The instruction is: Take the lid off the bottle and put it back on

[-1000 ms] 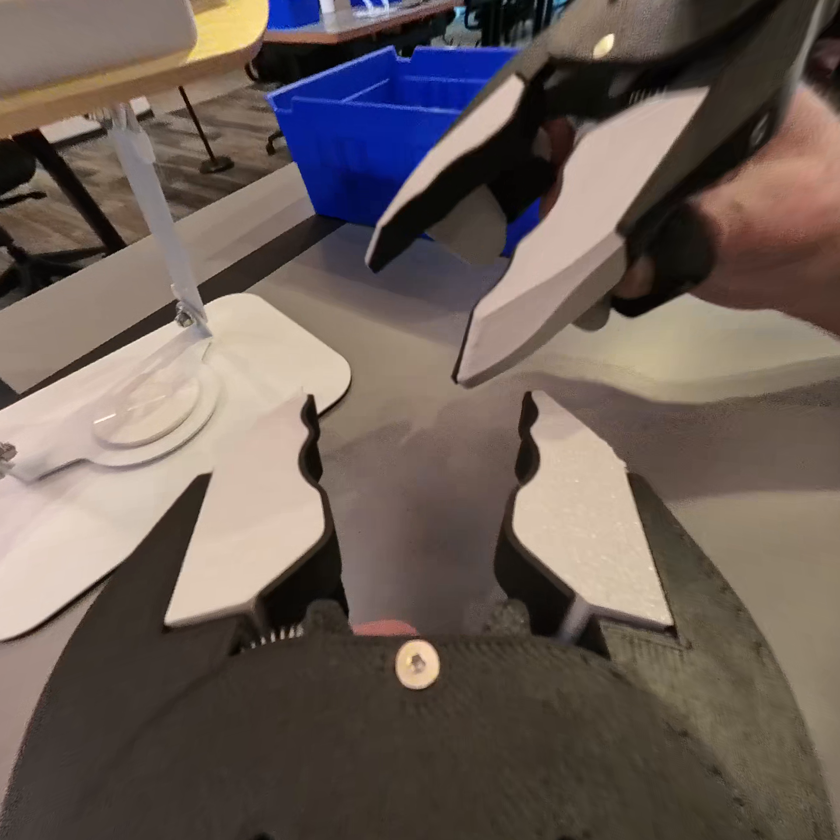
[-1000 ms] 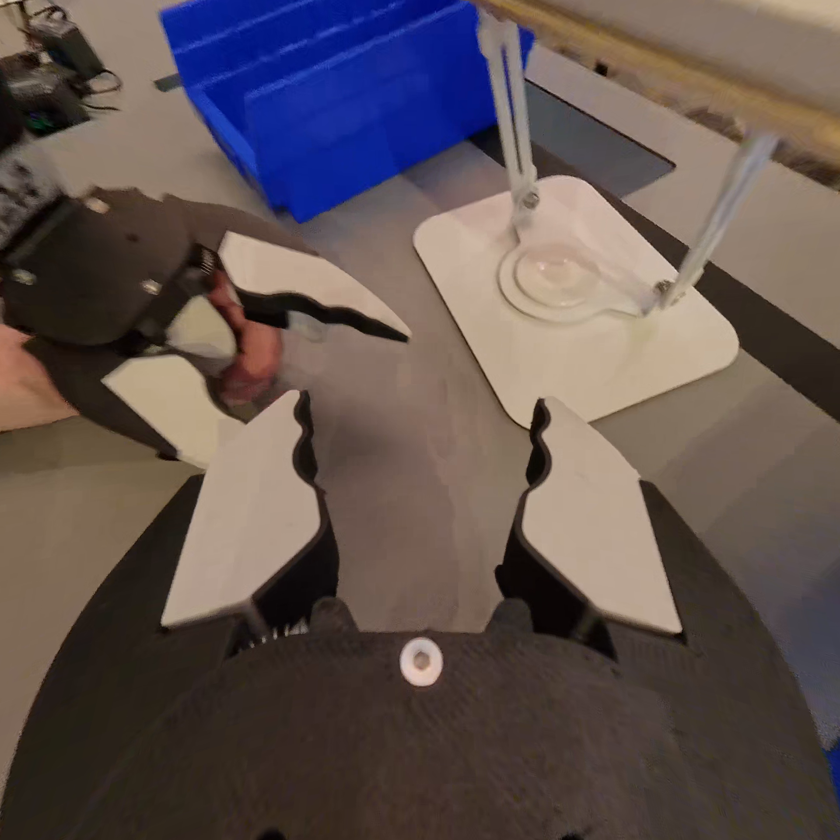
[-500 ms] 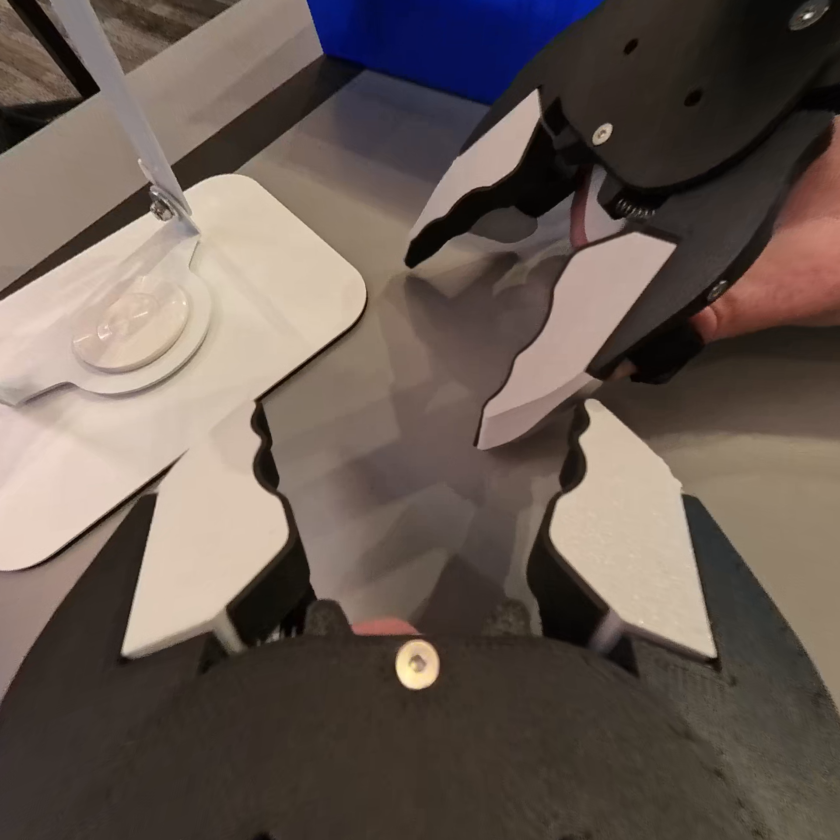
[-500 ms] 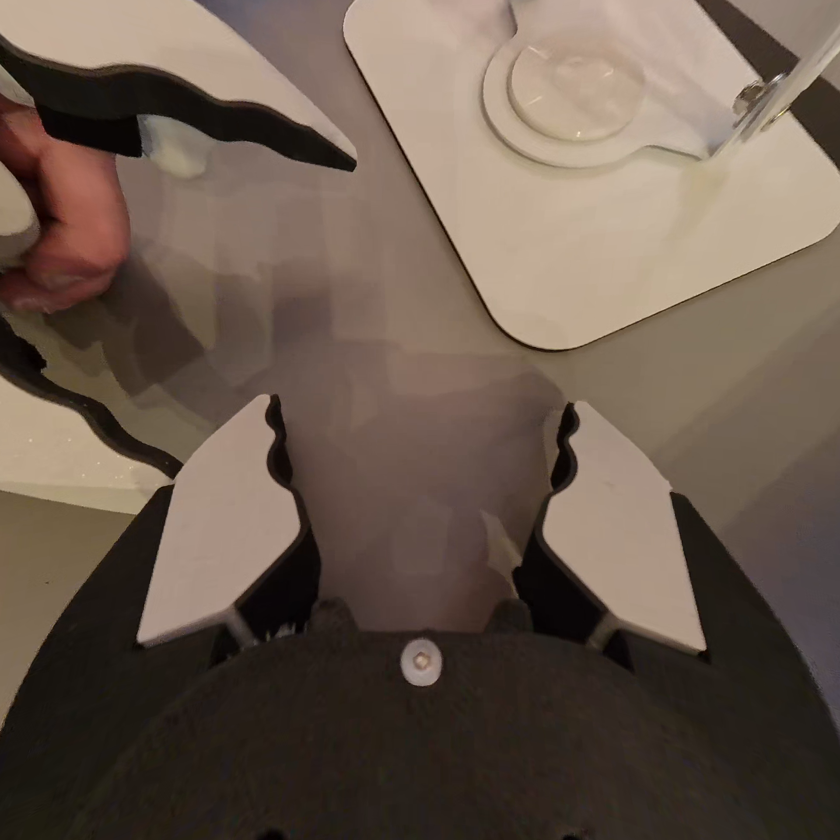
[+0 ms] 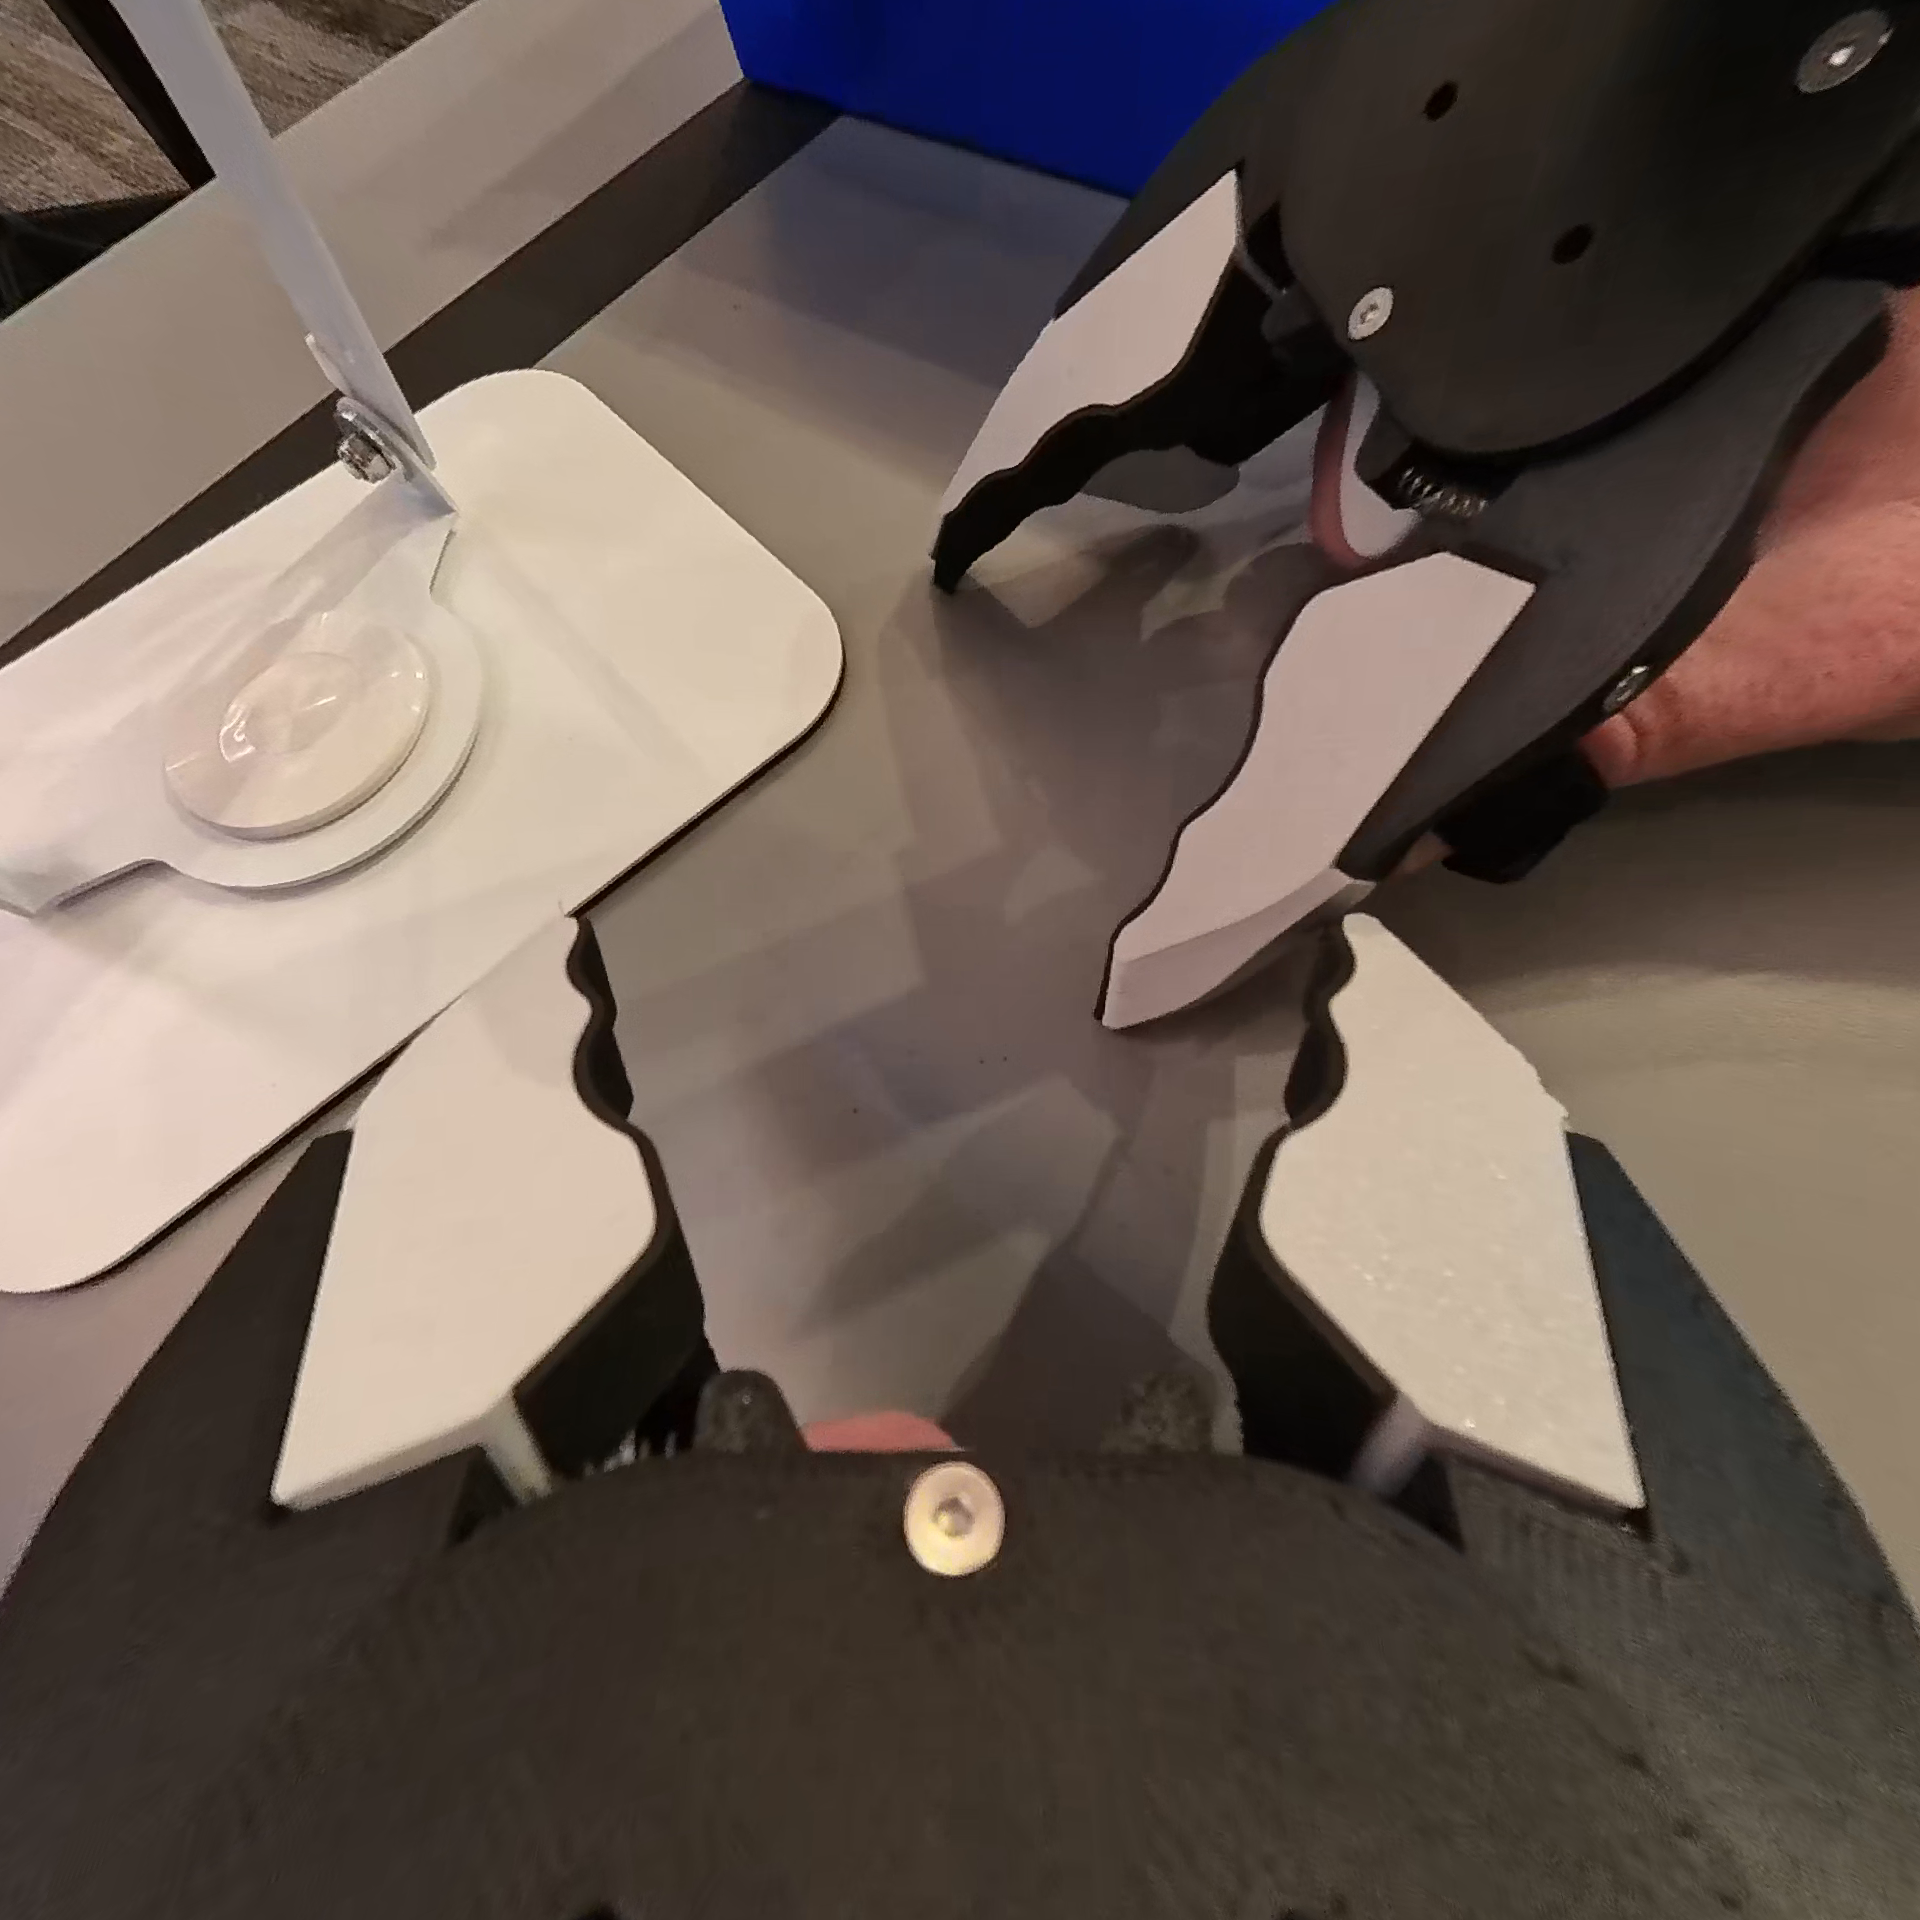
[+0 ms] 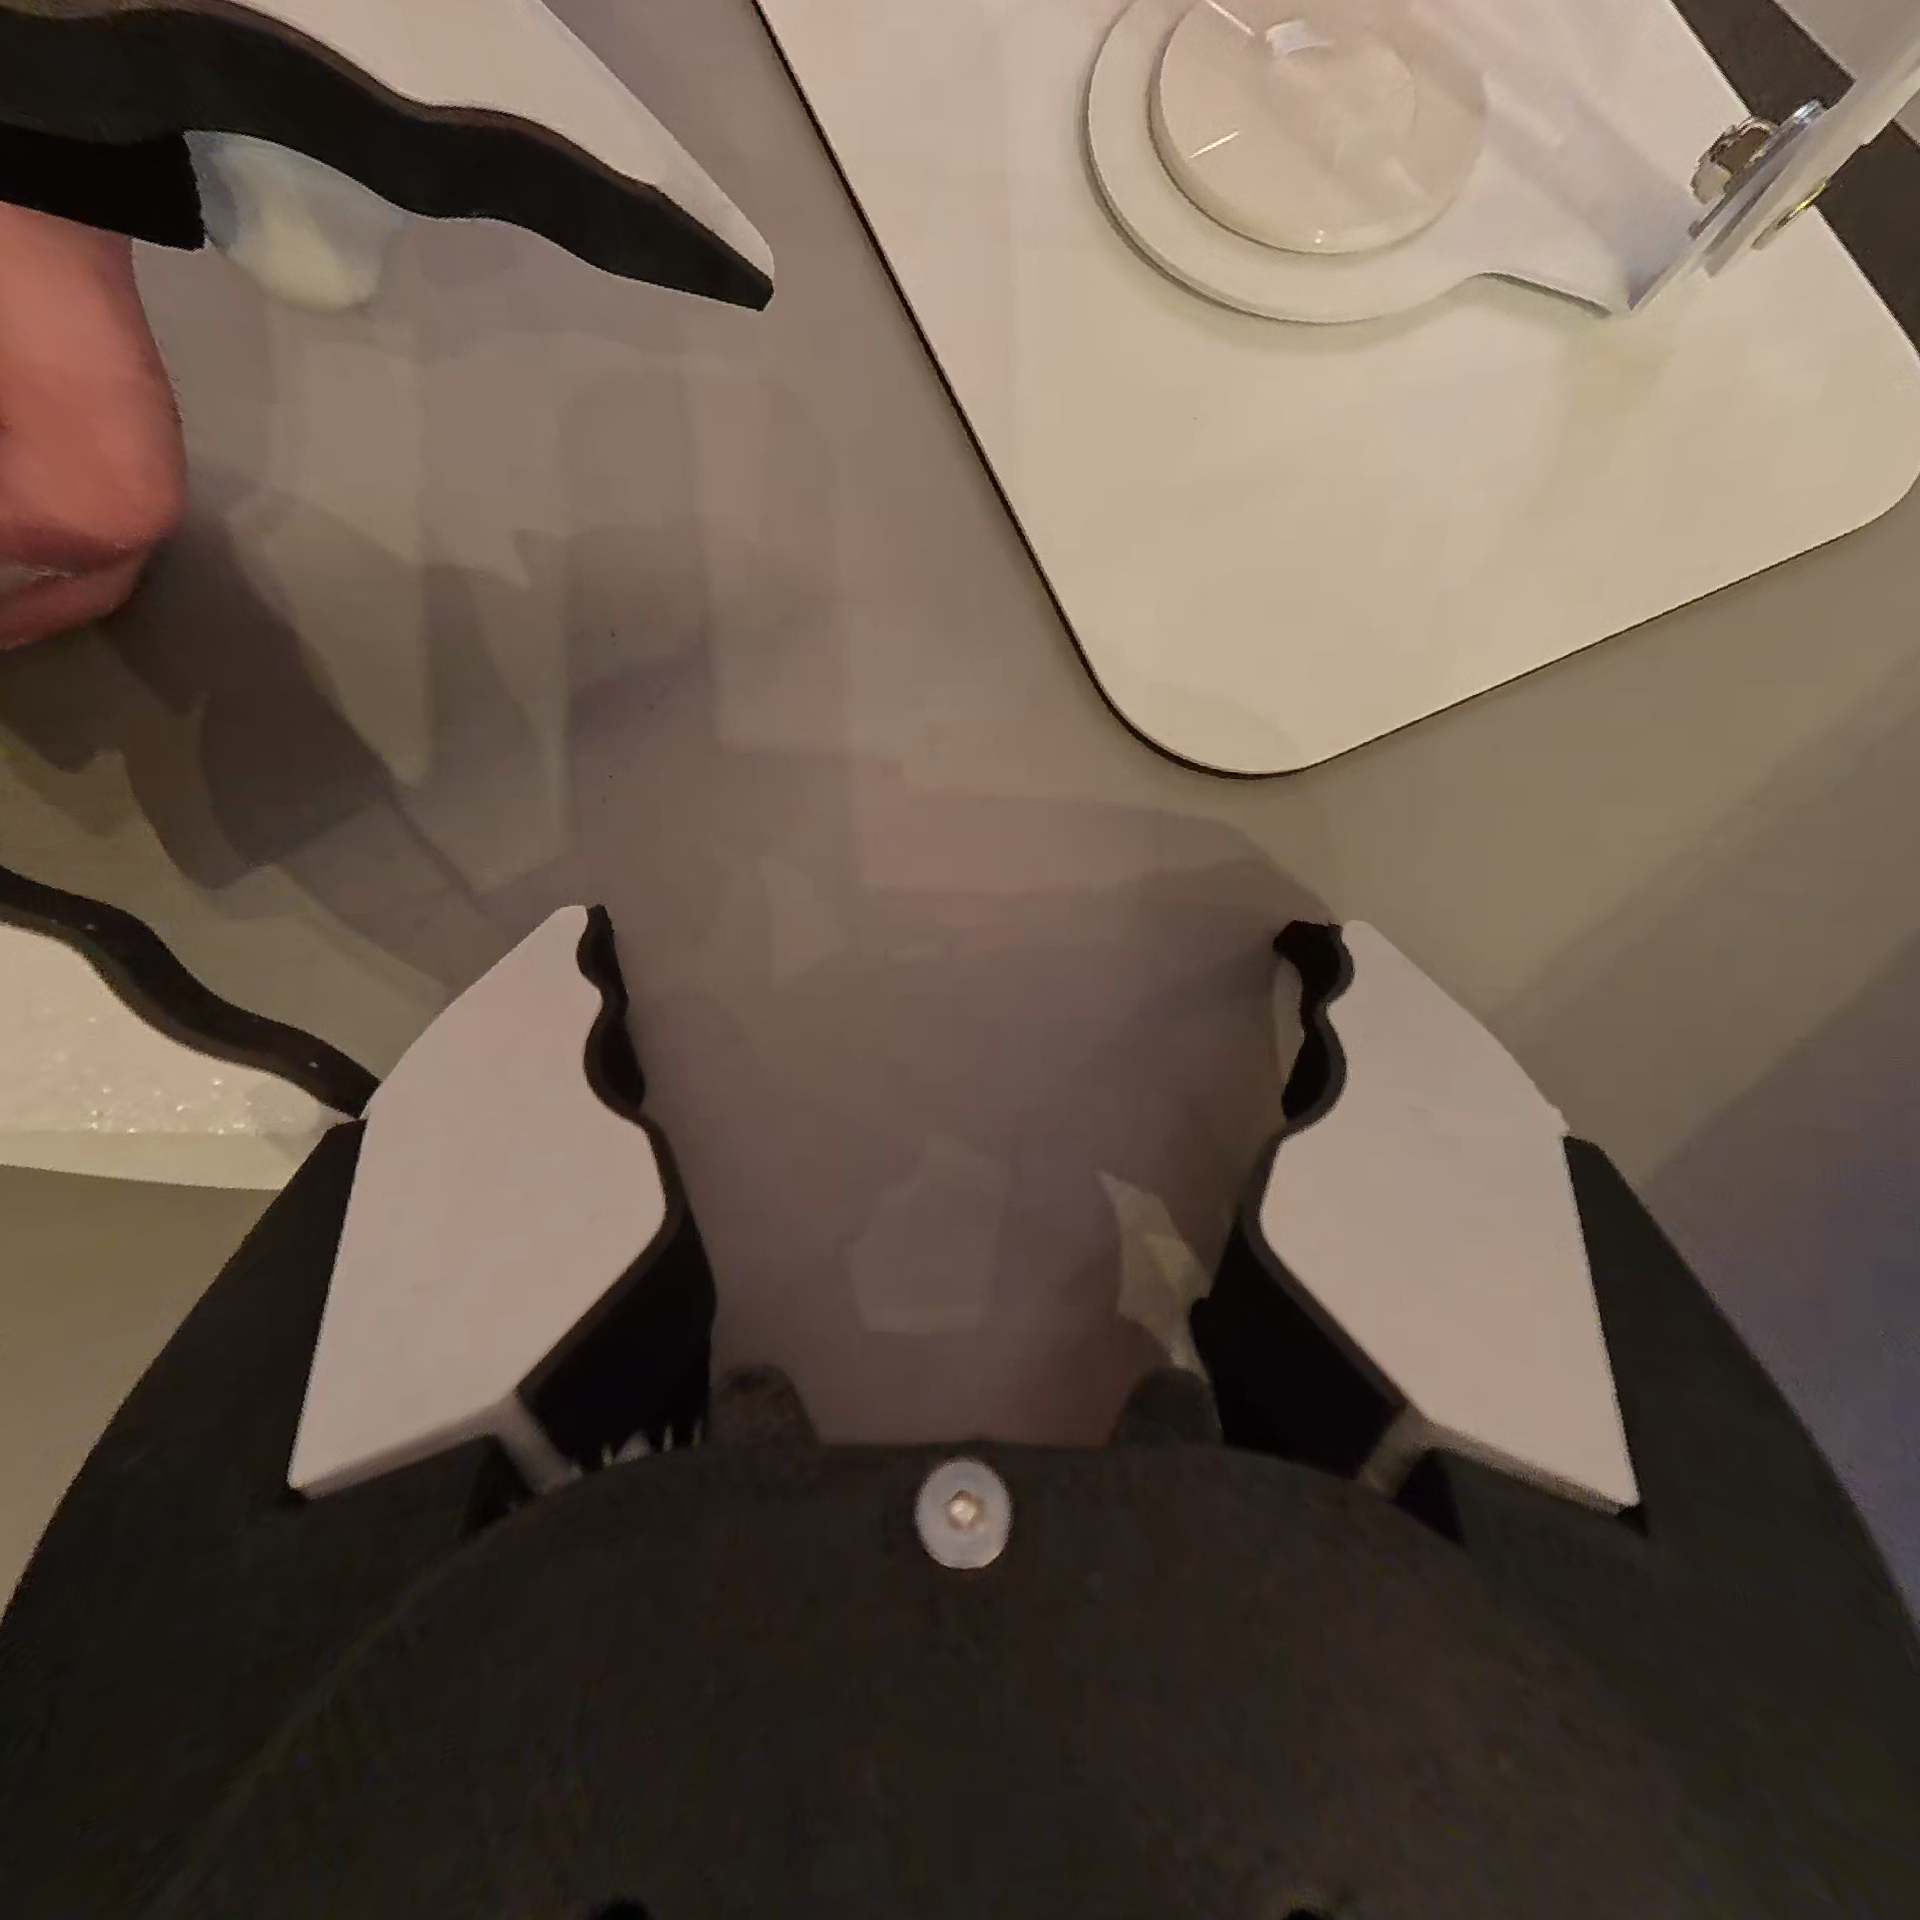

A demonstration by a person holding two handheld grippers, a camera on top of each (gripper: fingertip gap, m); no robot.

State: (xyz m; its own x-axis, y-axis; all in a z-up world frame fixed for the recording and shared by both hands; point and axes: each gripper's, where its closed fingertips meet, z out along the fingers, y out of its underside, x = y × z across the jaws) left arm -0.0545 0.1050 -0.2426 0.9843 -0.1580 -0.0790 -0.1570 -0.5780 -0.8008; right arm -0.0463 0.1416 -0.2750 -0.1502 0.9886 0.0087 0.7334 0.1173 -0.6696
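No bottle or lid shows in either view. My left gripper [image 5: 961,935] is open and empty, held low over the grey table [image 5: 935,1195]. My right gripper [image 6: 945,925] is open and empty too, also low over the table. In the left wrist view the right gripper [image 5: 1029,795] stands just ahead and to the right, tips down near the table, with one fingertip [image 5: 1164,977] close to my left gripper's right finger. In the right wrist view the left gripper [image 6: 556,696] fills the left edge.
A white stand base [image 5: 623,582] with a clear round disc [image 5: 301,738] and a slanted post lies left of the grippers; it shows at upper right in the right wrist view [image 6: 1351,520]. A blue bin [image 5: 987,83] stands behind. A hand [image 5: 1766,665] holds the right gripper.
Both grippers have tipped down and dropped close to the table, and drawn nearer each other. Both stay open and empty. Little has changed in the last half second.
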